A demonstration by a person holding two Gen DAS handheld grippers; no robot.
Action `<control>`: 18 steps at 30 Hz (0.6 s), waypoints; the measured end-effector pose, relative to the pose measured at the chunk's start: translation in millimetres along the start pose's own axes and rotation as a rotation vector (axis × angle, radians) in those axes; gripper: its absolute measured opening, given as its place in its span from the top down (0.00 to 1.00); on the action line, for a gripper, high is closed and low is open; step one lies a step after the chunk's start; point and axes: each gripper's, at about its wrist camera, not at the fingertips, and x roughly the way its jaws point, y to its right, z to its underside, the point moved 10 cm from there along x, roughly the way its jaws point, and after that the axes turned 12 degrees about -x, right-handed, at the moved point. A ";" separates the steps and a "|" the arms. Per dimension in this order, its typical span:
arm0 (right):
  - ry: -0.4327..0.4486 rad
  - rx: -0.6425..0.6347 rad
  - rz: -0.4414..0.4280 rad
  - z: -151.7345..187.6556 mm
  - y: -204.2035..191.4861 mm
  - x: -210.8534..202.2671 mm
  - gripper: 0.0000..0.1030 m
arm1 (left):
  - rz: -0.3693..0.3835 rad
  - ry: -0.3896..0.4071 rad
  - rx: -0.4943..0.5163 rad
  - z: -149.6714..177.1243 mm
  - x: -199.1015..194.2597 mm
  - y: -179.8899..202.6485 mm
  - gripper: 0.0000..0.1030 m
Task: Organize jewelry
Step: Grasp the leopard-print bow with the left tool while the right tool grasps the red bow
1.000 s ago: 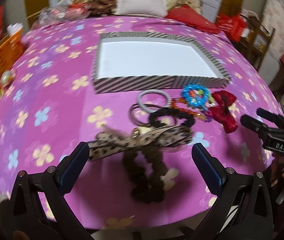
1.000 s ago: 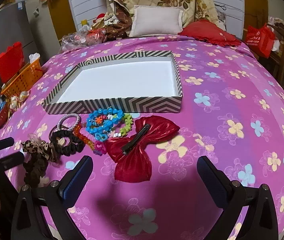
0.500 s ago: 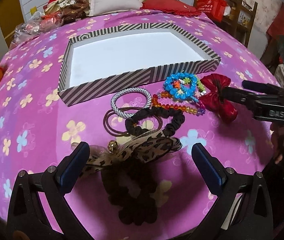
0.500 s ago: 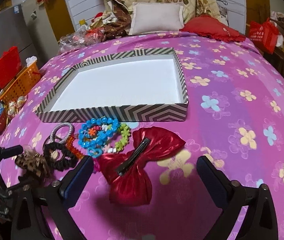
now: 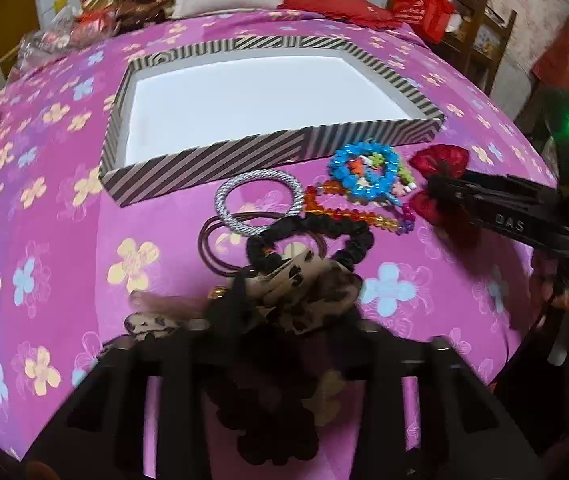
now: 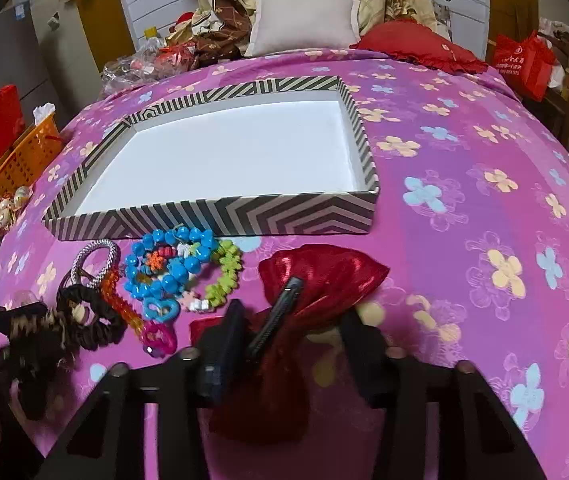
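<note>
Jewelry and hair ties lie on the bed just before the striped box (image 6: pixel 212 216). Left gripper (image 5: pixel 280 332) fingers have just closed on the soft leopard bow (image 5: pixel 304 292); right gripper (image 6: pixel 288 344) fingers have just closed on the floppy red bow (image 6: pixel 324 280) at its middle clip.

Red bow (image 6: pixel 324 280), beads (image 6: pixel 172 268) beside striped box (image 6: pixel 220 216)
</note>
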 end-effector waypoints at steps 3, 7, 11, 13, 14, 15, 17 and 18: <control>0.007 0.019 -0.021 3.6 3.2 -4.0 0.70 | 0.035 -0.009 -0.048 -1.8 -2.7 -5.9 0.88; 0.020 0.024 -0.032 6.0 4.0 -13.7 0.74 | 0.092 -0.006 -0.093 -10.1 -15.9 -11.2 0.92; 0.047 0.014 -0.027 3.1 1.6 -28.2 0.75 | 0.127 0.021 -0.143 -24.8 -35.1 -21.2 0.92; 0.056 0.004 -0.023 1.2 0.6 -33.3 0.78 | 0.118 0.044 -0.155 -32.0 -42.9 -26.8 0.93; 0.058 0.005 -0.026 1.3 0.3 -34.8 0.79 | 0.110 0.058 -0.162 -35.3 -47.5 -29.8 0.93; 0.060 0.008 -0.031 1.1 -0.4 -36.7 0.79 | 0.108 0.065 -0.168 -37.1 -50.4 -31.6 0.93; 0.068 0.005 -0.034 0.2 -1.7 -40.5 0.80 | 0.105 0.077 -0.173 -39.1 -56.0 -34.5 0.93; 0.072 0.001 -0.033 -0.1 -2.6 -42.3 0.80 | 0.103 0.079 -0.170 -38.4 -57.1 -35.3 0.93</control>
